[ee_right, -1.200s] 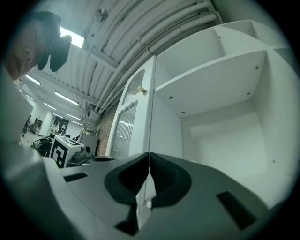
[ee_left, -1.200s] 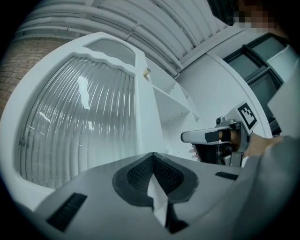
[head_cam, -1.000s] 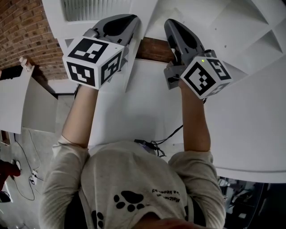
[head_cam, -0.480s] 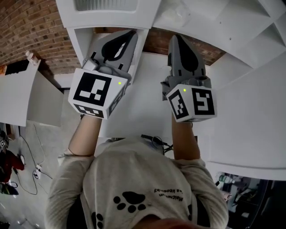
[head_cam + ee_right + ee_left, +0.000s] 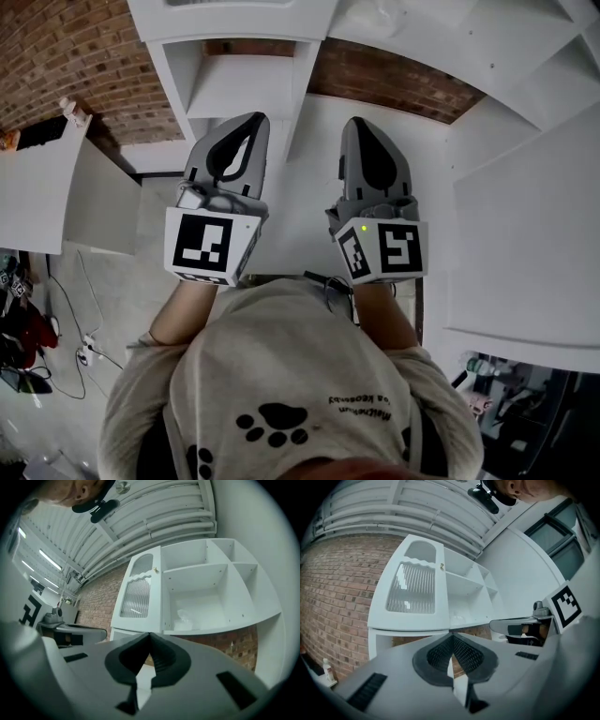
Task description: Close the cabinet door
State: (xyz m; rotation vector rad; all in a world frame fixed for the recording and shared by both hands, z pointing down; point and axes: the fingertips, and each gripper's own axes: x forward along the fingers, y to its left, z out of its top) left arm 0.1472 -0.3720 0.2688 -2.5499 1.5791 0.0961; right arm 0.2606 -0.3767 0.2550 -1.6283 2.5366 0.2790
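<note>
White ribbed-glass cabinet door (image 5: 415, 592) hangs open at eleven o'clock above my left gripper (image 5: 451, 638), whose jaws are pressed together on nothing. My right gripper (image 5: 149, 637) is likewise closed and empty, with the white shelved cabinet (image 5: 211, 592) at one o'clock.

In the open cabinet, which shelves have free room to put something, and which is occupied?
Bare: the upper left compartment, beside the door, and the lower right compartment. The lower left compartment holds a clear crumpled thing at its left; there is free room to its right.
</note>
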